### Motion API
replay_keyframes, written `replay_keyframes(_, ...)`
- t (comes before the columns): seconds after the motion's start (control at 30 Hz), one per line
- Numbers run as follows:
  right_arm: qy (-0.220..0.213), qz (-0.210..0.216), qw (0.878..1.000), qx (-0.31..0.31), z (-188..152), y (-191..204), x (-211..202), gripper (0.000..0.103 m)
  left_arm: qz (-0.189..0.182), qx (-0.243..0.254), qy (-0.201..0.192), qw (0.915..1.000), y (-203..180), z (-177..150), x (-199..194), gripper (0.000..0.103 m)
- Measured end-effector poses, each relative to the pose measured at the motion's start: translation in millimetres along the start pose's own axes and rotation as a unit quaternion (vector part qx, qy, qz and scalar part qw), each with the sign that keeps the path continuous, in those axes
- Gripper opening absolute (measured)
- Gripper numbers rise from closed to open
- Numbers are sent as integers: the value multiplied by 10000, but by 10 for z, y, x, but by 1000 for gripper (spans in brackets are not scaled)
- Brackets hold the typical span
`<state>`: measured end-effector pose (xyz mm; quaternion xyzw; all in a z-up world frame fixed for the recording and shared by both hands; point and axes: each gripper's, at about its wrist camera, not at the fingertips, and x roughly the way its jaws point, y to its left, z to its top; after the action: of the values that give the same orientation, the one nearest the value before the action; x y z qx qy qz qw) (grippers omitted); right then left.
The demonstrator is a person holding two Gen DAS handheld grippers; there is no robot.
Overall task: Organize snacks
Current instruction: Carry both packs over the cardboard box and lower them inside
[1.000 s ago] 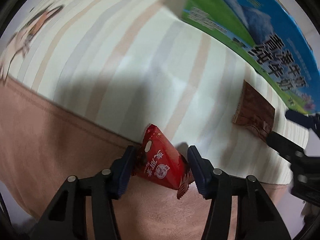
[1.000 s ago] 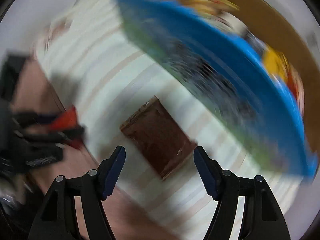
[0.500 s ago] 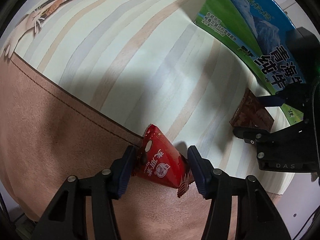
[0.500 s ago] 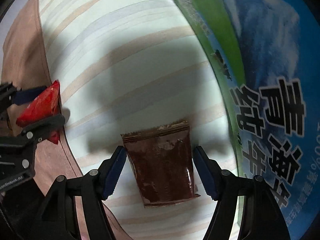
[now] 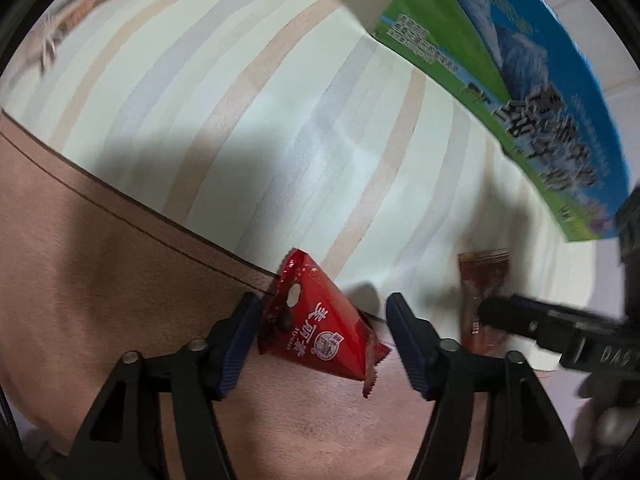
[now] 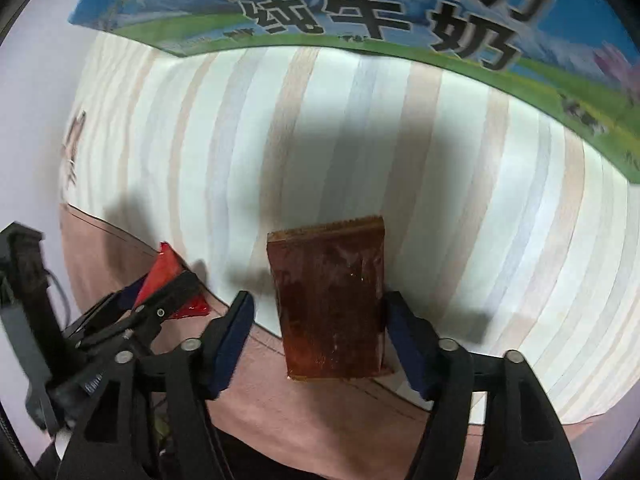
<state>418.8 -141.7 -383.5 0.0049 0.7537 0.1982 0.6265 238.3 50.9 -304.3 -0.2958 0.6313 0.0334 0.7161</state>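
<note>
L gripper: jaws have just been opening, now spread w/ the red triangular foil snack packet lying loose between them on the pink border of the striped cloth. R gripper: jaws have just been opening, spread astride the brown rectangular snack packet; grip can't be told. Blue-green milk carton at far side.
</note>
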Motion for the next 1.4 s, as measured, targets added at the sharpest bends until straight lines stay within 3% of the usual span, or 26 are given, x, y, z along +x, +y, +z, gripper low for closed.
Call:
replay_keyframes(0.03, -17, 18, 10000, 19, -2, -22, -28, 76, -174, -89, 56, 9998, 44, 18, 8, 72)
replay_keyframes(0.13, -118, -40, 9999, 13, -55, -65, -62, 76, -301, -154, 207, 9992, 104, 67, 32, 73)
replay_keyframes(0.3, -283, -321, 9990, -135, -466, -168, 123, 76, 64, 244, 367, 9990, -33, 119, 82, 73)
replay_keyframes(0.37, -364, -517, 9977, -252, -519, -127, 135, 75, 400, 409, 302, 9979, -111, 40, 82, 57)
replay_keyframes(0.43, -509, -985, 9929, -436, -575, -66, 132, 59, 582, 554, 173, 9966, -168, -32, 67, 53)
replay_keyframes(0.57, -848, -1181, 9880, -529, -713, 5, 76, 59, 692, 598, 109, 9957, -193, -120, 33, 51)
replay_keyframes(0.83, -1275, -374, 9910, 192, -1119, -197, -263, 59, 611, 772, -39, 9951, -399, -102, -144, 51)
replay_keyframes(1.0, -1652, 160, 9844, 582, -1333, -333, -691, 59, 372, 957, -198, 9945, -587, -45, -414, 51)
replay_keyframes(1.2, -2321, 428, 9696, 641, -1312, -399, -1477, 59, -85, 1410, -527, 9886, -1121, 233, -872, 51)
replay_keyframes(1.33, -2724, 520, 9586, 649, -1087, -331, -1974, 59, -331, 1788, -700, 9808, -1609, 633, -1206, 51)
replay_keyframes(1.4, -2825, 500, 9557, 664, -992, -500, -2255, 59, -390, 1950, -730, 9773, -1834, 819, -1313, 51)
